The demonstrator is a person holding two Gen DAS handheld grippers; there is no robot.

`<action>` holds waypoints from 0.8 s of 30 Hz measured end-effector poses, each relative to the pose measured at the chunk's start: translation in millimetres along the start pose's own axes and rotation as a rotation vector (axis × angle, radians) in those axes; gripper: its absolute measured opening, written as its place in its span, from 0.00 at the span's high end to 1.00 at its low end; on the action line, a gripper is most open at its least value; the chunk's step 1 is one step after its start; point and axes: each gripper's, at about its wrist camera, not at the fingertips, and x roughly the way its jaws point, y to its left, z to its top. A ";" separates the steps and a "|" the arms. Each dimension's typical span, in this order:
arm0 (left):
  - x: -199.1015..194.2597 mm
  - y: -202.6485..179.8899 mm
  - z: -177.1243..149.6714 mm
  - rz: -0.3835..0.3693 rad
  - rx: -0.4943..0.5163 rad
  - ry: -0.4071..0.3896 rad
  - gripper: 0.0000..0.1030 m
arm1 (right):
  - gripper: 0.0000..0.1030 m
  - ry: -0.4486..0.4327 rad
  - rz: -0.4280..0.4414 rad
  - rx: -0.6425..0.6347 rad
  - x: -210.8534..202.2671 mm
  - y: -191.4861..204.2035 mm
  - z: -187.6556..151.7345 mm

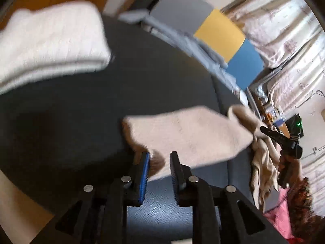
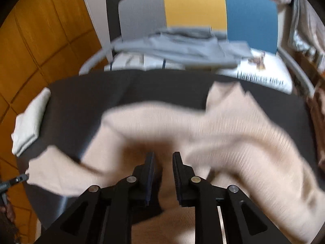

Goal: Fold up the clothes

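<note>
Both tools stand with jaws apart, gripping nothing. The left tool [image 1: 158,158] and right tool [image 2: 163,158] hover over the beige sweater [image 2: 223,126] on the dark desk [image 2: 121,87]

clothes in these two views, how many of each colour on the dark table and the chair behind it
beige: 1, the sweater being handled on the dark table
white: 1, folded piece at the table's edge
grey: 1, garment on the chair, possibly more than one
total: 3
</note>
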 end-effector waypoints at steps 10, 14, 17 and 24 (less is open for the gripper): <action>38.2 -14.3 24.3 0.188 0.015 0.061 0.68 | 0.62 0.245 -0.143 -0.257 73.8 18.8 39.3; 37.8 8.7 18.0 -0.096 -0.164 0.076 0.68 | 0.63 0.220 -0.148 -0.195 82.5 13.8 26.7; 45.1 31.2 13.3 -0.231 -0.300 0.104 0.68 | 0.63 0.194 -0.139 -0.167 80.0 9.4 22.2; 50.1 18.7 14.1 -0.090 -0.238 0.063 0.92 | 0.62 0.193 -0.121 -0.140 80.5 6.9 22.8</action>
